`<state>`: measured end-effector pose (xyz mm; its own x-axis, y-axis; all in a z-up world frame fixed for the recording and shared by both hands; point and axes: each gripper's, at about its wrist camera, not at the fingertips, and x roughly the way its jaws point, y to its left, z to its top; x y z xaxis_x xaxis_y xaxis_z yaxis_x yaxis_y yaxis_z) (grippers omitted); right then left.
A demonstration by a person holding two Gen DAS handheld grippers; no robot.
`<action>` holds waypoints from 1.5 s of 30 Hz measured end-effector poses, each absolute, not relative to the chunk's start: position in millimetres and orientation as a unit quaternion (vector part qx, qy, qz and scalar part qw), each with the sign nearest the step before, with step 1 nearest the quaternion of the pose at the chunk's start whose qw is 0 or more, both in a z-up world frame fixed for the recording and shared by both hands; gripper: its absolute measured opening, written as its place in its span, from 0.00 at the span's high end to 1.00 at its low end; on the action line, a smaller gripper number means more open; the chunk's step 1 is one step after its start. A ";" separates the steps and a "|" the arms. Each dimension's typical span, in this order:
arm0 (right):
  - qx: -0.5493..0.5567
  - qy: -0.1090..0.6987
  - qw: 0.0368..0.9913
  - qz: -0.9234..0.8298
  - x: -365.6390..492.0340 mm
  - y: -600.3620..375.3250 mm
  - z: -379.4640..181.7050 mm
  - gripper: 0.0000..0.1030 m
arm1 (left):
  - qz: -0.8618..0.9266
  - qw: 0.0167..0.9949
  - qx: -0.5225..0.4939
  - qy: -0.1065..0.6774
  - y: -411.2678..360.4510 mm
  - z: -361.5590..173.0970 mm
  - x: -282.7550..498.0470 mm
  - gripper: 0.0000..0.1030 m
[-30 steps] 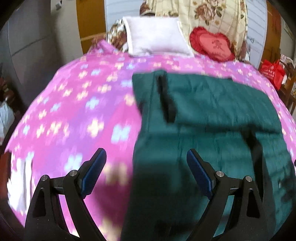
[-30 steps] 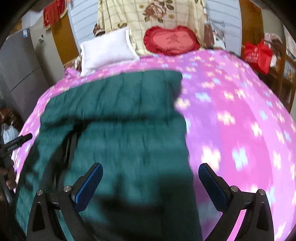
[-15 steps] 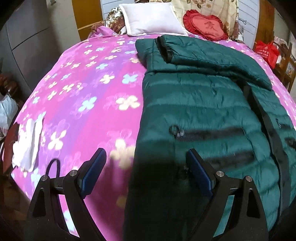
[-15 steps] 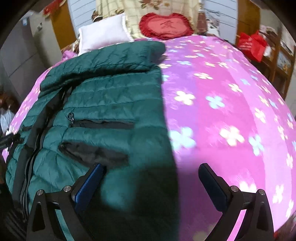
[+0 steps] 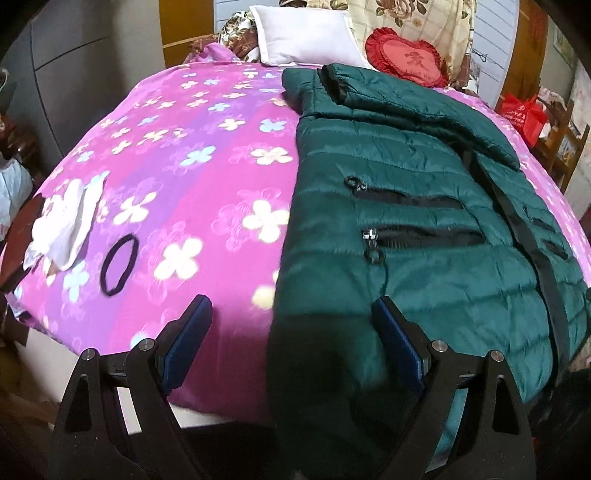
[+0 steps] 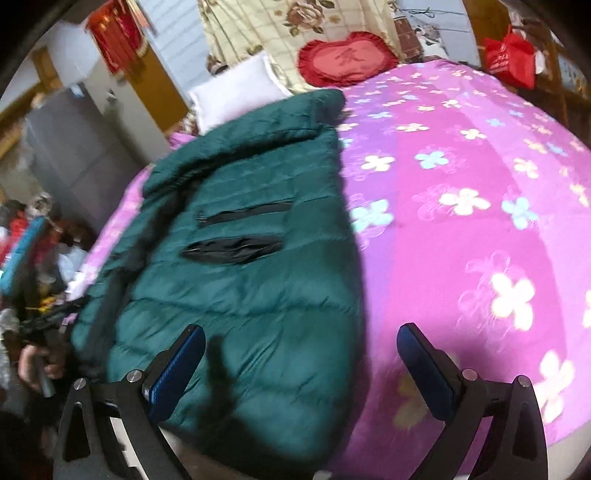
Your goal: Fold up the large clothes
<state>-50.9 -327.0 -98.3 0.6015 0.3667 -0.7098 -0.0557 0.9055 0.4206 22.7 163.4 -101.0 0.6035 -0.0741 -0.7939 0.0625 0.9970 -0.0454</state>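
A dark green quilted puffer jacket (image 5: pixel 417 236) lies front up on a pink flowered bedspread (image 5: pixel 184 166), sleeves folded across its top, hem hanging over the near bed edge. It also shows in the right wrist view (image 6: pixel 240 266). My left gripper (image 5: pixel 291 325) is open and empty above the jacket's left hem edge. My right gripper (image 6: pixel 299 354) is open and empty above the jacket's right hem, by the bed's near edge.
A white pillow (image 5: pixel 306 33) and a red heart cushion (image 5: pixel 406 59) lie at the bed's head. A black hair band (image 5: pixel 120 264) and a white cloth (image 5: pixel 62 229) lie at the bed's left edge. A red bag (image 5: pixel 522 114) sits to the right.
Both grippers have pulled back toward the near bed edge, so more of the jacket and bed shows. The right view has tilted. Both stay open.
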 end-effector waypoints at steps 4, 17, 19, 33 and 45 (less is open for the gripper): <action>0.198 0.403 0.884 0.132 -68.2 -328.1 -99.5 0.00 | -0.046 0.896 -0.022 0.442 168.2 -104.3 12.1 0.14; 0.234 0.405 0.858 0.213 -54.8 -306.2 -101.6 0.00 | -0.124 0.878 -0.028 0.462 148.5 -109.2 -6.1 0.14; 0.245 0.403 0.856 0.214 -56.2 -308.5 -102.5 0.00 | -0.123 0.878 -0.035 0.462 152.0 -109.2 -11.3 0.14; 0.274 0.391 0.852 0.213 -36.4 -300.1 -105.0 0.00 | -0.171 0.864 -0.090 0.466 145.5 -104.9 14.2 0.14; 0.262 0.407 0.858 0.173 -44.9 -306.9 -105.9 0.55 | -0.142 0.872 -0.131 0.450 163.4 -105.1 3.8 0.52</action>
